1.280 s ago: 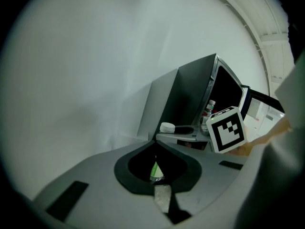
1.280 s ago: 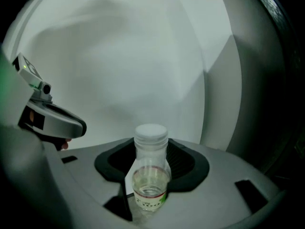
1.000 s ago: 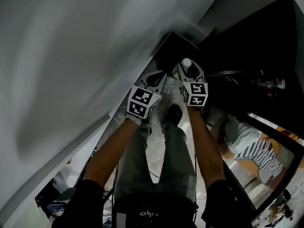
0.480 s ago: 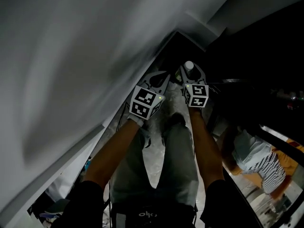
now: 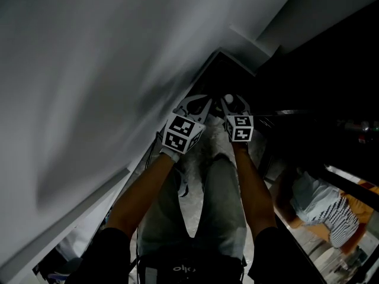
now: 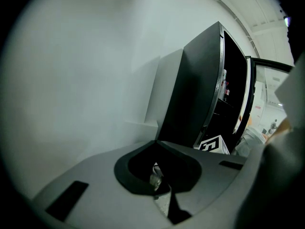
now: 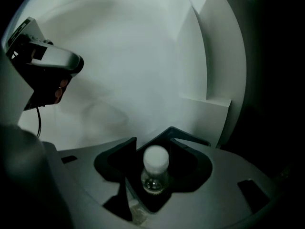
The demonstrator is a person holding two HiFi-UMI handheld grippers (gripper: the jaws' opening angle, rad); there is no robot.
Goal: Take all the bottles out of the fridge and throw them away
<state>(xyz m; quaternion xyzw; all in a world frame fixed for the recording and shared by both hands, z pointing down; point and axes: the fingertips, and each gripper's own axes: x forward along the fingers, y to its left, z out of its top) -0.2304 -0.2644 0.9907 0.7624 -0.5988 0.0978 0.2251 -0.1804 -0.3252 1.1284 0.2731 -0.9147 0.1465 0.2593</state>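
The scene is dim. My right gripper (image 5: pixel 232 102) is shut on the neck of a clear bottle with a white cap (image 7: pixel 156 167); the cap (image 5: pixel 228 99) also shows in the head view. My left gripper (image 5: pixel 197 103) hangs just left of it, at about the same height. In the left gripper view a small clear glinting bottle top (image 6: pixel 155 178) sits in the narrow gap between the left jaws. The black fridge (image 6: pixel 200 94) stands open ahead and to the right. The bodies of both bottles are hidden under the jaws.
A white wall (image 5: pixel 89 70) runs close along the left. The person's legs (image 5: pixel 219 200) are below the grippers, over a pale floor. The fridge's open door and dark shelves (image 5: pixel 331 129) fill the right side. The left gripper's body (image 7: pixel 45 70) shows in the right gripper view.
Both grippers have sunk, side by side, with the white-capped bottle still in the right jaws. The head view has shifted, so the bright things at right sit lower.
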